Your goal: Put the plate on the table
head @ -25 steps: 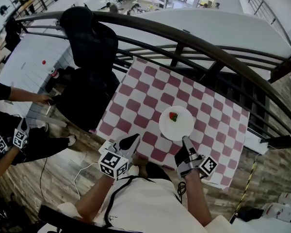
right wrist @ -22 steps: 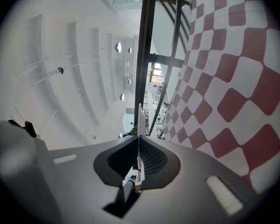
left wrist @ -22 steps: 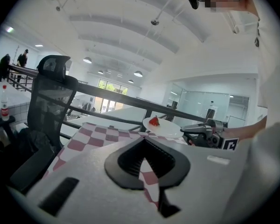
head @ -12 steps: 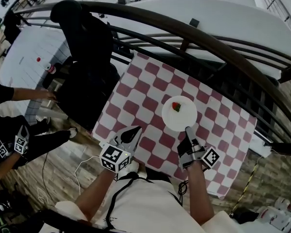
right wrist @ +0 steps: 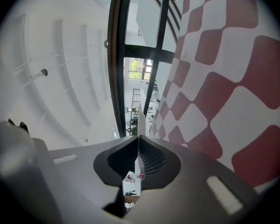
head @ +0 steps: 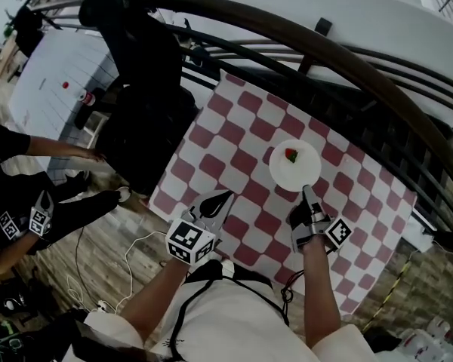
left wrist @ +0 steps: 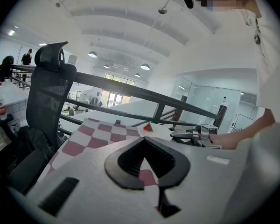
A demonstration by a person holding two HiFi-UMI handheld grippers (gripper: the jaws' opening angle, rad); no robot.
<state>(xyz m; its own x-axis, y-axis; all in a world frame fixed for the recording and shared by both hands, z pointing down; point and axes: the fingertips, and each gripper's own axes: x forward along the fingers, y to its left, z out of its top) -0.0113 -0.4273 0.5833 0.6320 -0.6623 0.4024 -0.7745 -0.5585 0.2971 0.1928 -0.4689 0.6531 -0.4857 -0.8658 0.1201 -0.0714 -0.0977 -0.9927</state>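
Right tool [head: 308,191] is pressed nearly together on the near rim of the round white plate [head: 287,173], whose thin edge shows as a sliver between the jaws in the right gripper view. From that tool the plate lies straight ahead, toward the dark curved railing [head: 347,59], flat over the bench in its red-and-white checked cloth [head: 234,149]. Being round, it has no long axis, and whether its underside touches the cloth I cannot tell. A small red-and-green piece of fruit [head: 291,155] sits on its far half. Setting down, I judge, turns on lowering the plate level and then parting the jaws. Left tool [head: 223,197] is pressed together on nothing, apart from the plate on its left, so the right hand is the nearer. No brand or writing is legible; only black-and-white square markers [head: 190,241] show on the tools' cubes.
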